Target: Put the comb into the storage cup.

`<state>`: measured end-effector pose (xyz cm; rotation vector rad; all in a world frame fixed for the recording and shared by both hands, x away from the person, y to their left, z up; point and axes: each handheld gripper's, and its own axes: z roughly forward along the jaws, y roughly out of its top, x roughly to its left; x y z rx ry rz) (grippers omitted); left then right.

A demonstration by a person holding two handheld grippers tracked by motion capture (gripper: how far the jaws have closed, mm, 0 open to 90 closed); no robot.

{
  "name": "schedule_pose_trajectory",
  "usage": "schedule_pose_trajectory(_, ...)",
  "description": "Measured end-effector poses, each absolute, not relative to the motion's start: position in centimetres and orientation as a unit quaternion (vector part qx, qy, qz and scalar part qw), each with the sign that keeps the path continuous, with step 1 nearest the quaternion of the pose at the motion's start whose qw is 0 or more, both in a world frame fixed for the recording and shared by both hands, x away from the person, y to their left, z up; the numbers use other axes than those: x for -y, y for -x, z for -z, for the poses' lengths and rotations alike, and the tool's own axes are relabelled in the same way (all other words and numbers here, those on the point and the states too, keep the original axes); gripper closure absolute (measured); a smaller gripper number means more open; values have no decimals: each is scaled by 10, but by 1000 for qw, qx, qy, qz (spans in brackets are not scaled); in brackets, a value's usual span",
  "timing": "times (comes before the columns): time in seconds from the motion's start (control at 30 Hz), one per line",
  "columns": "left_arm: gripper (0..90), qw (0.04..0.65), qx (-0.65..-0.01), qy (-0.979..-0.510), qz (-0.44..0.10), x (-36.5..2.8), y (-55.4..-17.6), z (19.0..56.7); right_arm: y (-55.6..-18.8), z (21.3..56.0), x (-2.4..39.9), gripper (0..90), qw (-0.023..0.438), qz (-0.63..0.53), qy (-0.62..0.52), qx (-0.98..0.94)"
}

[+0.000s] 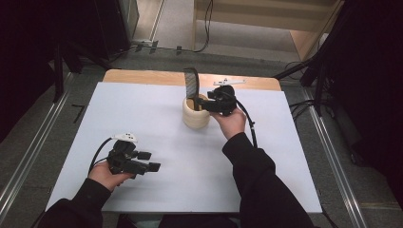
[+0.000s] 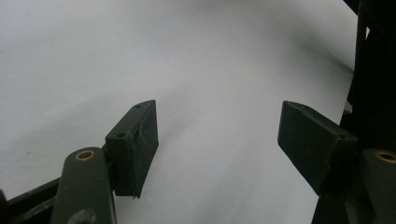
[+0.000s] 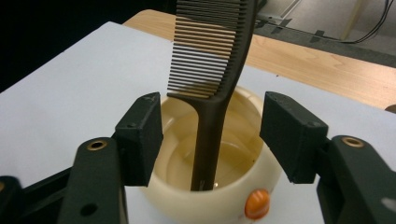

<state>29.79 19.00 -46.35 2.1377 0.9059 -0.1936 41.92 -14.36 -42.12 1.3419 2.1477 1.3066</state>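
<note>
Dark brown plastic comb [image 3: 212, 70] standing handle-down in round cream-coloured plastic cup [image 3: 205, 196] with small orange knob on its wall, teeth end up and leaning against the rim; cup near the far middle of white table sheet [image 1: 142, 118], wooden edge behind

Right gripper [image 3: 212, 135] just over the cup, jaws apart on either side of the comb's handle, pads clear of it, nothing pinched

Left gripper [image 1: 148, 161] low over bare sheet near the front left, jaws spread wide, holding nothing

Comb likely light, stiff along the spine, smooth and somewhat slippery; thin teeth probably springy and poor to clamp. Best taken across the solid handle just below the teeth, flat faces against the pads. Cup looks light enough to tip if the comb is levered sideways
</note>
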Motion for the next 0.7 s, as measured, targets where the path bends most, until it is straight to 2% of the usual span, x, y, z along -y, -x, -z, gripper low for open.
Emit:
schedule_pose_trajectory(0.17,296,396,-359,-842,75,-192,-299,463,-407,419,153,354,119,-449,-465,-753)
schedule_pose_trajectory(0.4,296,398,-364,-839,74,-195,-300,463,-383,418,162,293,99,-457,-440,-767)
schedule_pose_trajectory(0.7,296,400,-368,-837,72,-197,-300,462,-352,426,166,273,91,-452,-404,-790)
